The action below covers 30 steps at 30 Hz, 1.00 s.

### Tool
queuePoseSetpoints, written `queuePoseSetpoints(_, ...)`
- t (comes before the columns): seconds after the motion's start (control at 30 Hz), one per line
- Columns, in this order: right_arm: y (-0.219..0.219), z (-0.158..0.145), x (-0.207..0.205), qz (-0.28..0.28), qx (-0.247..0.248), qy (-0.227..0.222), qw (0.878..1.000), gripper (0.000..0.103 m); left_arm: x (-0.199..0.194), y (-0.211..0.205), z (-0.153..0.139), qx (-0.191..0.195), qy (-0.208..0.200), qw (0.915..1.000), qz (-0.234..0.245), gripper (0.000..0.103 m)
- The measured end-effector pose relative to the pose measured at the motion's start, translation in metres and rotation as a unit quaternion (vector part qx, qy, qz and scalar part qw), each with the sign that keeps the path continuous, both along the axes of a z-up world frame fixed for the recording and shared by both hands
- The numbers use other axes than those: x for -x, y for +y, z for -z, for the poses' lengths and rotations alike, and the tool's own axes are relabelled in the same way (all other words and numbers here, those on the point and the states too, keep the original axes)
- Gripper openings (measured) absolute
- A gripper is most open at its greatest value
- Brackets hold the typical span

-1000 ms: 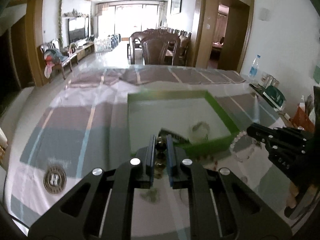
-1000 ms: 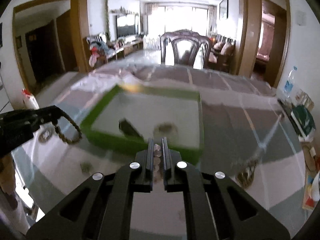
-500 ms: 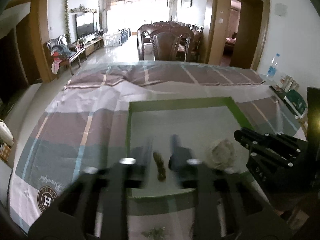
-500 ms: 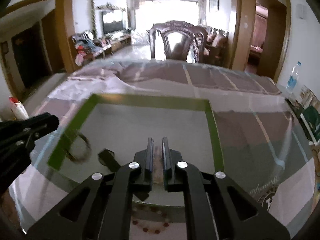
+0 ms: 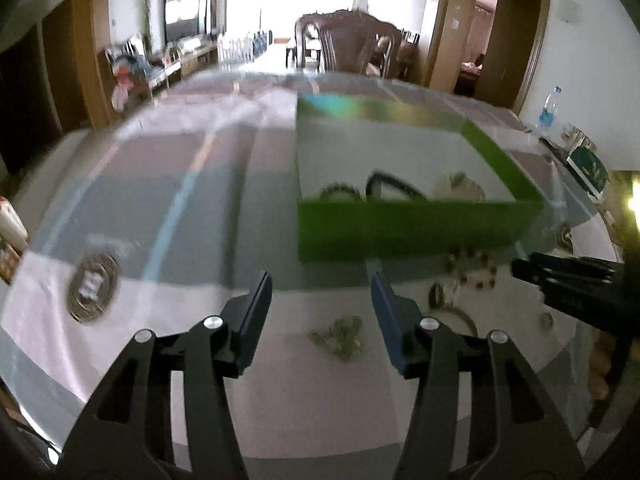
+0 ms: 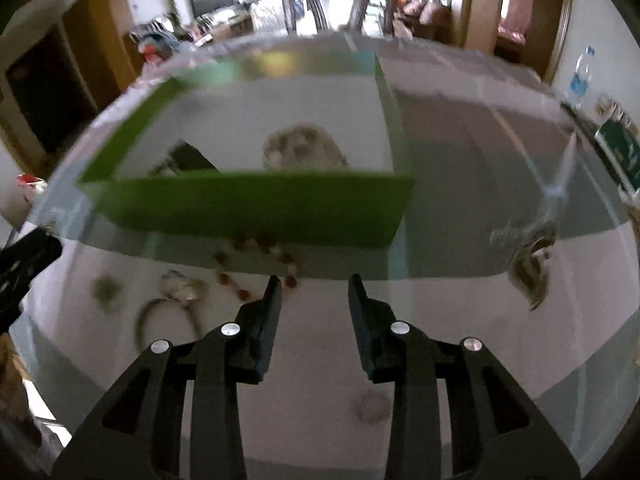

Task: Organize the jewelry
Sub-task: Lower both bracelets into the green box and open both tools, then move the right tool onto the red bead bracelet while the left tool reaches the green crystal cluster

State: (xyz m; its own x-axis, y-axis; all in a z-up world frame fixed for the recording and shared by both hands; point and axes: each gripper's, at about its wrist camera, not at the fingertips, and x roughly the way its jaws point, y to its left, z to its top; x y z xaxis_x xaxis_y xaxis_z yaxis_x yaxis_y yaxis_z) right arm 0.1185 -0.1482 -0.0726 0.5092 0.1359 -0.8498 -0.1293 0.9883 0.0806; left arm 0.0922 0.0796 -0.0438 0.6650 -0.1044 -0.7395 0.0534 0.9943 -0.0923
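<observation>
Green-walled and white-floored, the box [image 6: 256, 208] now holds the dark bead bracelet [image 5: 338, 191] and the pale bead bracelet [image 6: 302, 146] that the jaws carried a second ago, beside a black item [image 5: 390, 186]. Both deliveries look done. The left gripper [image 5: 320, 296] and right gripper [image 6: 314, 298] have dropped low over the tabletop [image 5: 280, 380], jaws opening and empty. Outside the box lie a red-bead strand [image 6: 256, 264], a ring [image 6: 164, 320] and a greenish cluster [image 5: 340, 336].
</observation>
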Motion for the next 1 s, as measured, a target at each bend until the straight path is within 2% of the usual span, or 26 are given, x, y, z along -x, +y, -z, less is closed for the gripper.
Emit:
queuePoseSetpoints(0.1, 0.011, 0.007, -0.002, -0.006, 0.010, -0.005, 1.000, 0.036, -0.003, -0.001, 0.013, 0.011, 0.025, 0.9996, -0.001, 0.052)
queuePoseSetpoints(0.17, 0.016, 0.009, 0.002, -0.008, 0.033, -0.005, 0.999, 0.036, -0.001, -0.004, 0.018, 0.009, 0.027, 0.9996, 0.006, 0.056)
queuePoseSetpoints(0.27, 0.019, 0.015, 0.007, -0.015, 0.043, 0.006, 0.999, 0.036, 0.003, -0.011, 0.023, -0.004, 0.026, 0.9996, 0.010, 0.056)
queuePoseSetpoints(0.5, 0.004, 0.016, 0.051, -0.024, 0.048, 0.008, 0.999, 0.038, 0.014, -0.017, 0.027, -0.014, 0.025, 0.9995, 0.013, 0.058)
queuePoseSetpoints(0.67, -0.006, 0.013, 0.090, -0.052, 0.050, -0.001, 0.997, 0.041, 0.025, -0.019, 0.025, -0.031, 0.015, 0.9993, 0.012, 0.060)
queuePoseSetpoints(0.83, -0.014, 0.018, 0.087, -0.024, 0.039, -0.009, 0.999, 0.041, 0.019, -0.024, 0.034, -0.038, 0.028, 0.9988, 0.013, 0.057)
queuePoseSetpoints(1.0, -0.010, 0.018, 0.084, -0.019, 0.035, -0.018, 0.999, 0.041, 0.018, -0.029, 0.035, -0.044, 0.022, 0.9987, 0.015, 0.057)
